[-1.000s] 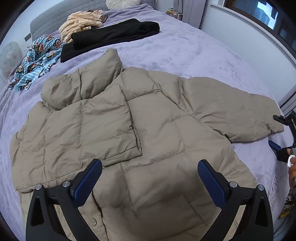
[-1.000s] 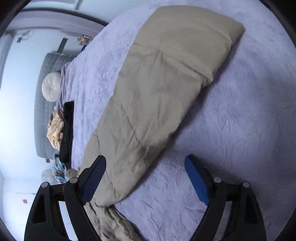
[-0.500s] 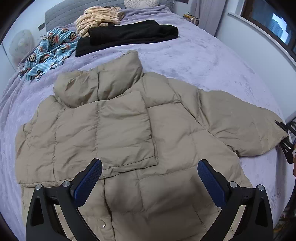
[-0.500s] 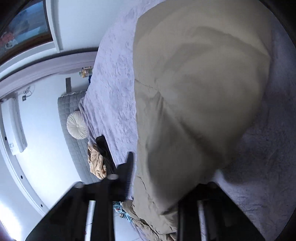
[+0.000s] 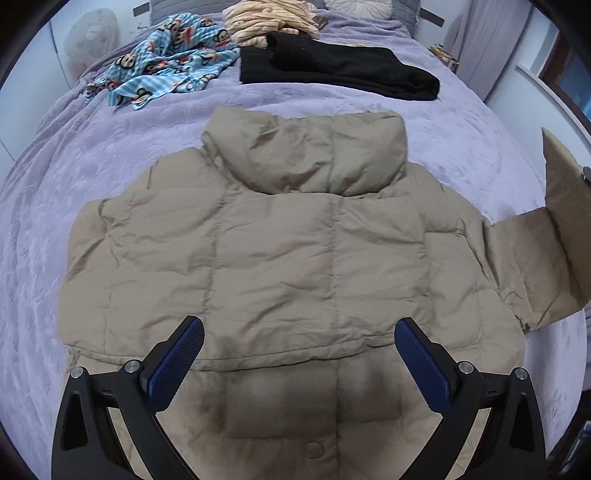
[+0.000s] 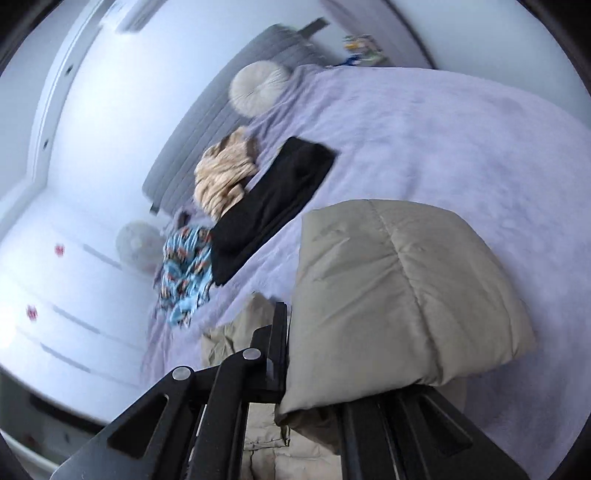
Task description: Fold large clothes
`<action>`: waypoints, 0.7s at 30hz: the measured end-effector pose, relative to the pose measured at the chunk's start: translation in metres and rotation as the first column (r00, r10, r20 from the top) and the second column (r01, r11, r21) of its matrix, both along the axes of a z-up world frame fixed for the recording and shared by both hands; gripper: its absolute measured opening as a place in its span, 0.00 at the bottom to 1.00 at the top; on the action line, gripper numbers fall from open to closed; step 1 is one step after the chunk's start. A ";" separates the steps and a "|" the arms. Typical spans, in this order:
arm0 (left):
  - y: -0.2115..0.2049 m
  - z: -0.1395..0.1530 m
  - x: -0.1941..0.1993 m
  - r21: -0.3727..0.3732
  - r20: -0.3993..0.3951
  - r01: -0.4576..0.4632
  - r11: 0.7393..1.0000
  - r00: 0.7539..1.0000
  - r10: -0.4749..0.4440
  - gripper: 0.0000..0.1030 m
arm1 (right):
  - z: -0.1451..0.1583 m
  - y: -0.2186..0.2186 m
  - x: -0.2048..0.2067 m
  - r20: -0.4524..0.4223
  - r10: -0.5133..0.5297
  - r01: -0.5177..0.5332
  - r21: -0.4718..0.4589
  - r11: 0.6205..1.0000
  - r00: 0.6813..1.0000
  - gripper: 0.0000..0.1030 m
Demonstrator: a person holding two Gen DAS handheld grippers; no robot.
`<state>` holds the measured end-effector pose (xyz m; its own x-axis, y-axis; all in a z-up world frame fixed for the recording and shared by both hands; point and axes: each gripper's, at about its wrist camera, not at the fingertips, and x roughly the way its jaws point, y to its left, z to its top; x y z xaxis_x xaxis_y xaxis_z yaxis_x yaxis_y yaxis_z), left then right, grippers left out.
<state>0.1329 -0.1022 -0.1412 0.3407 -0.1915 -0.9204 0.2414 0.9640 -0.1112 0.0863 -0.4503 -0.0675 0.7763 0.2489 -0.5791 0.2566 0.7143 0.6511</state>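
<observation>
A beige puffer jacket [image 5: 280, 258] lies spread on the purple bed, collar toward the far end, with one sleeve folded across its body. My left gripper [image 5: 295, 354] is open and empty, hovering over the jacket's lower hem. The other sleeve [image 5: 546, 236] is lifted at the right edge of the left wrist view. In the right wrist view my right gripper [image 6: 314, 369] is shut on that sleeve's cuff [image 6: 399, 295] and holds it raised above the bed.
A black garment [image 5: 340, 70], a striped cream garment [image 5: 269, 18] and a blue monkey-print garment [image 5: 166, 62] lie at the far end of the purple bed [image 5: 74, 184]. A round cushion [image 6: 258, 88] rests against the grey headboard. A window wall runs along the right.
My right gripper closed on the sleeve cuff and lifted it off the bed. My left gripper swung round to face the jacket squarely from the hem.
</observation>
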 end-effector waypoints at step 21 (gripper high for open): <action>0.083 -0.023 0.037 -0.044 -0.005 -0.116 0.992 0.993 0.116 1.00 | -0.149 0.208 0.062 -0.386 0.322 -0.335 0.035 0.942 0.865 0.40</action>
<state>0.1698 -0.0189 -0.1643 0.3606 -0.1911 -0.9129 0.1277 0.9797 -0.1547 0.1479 -0.2420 -0.2168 0.3711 0.4270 -0.8246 0.2264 0.8196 0.5263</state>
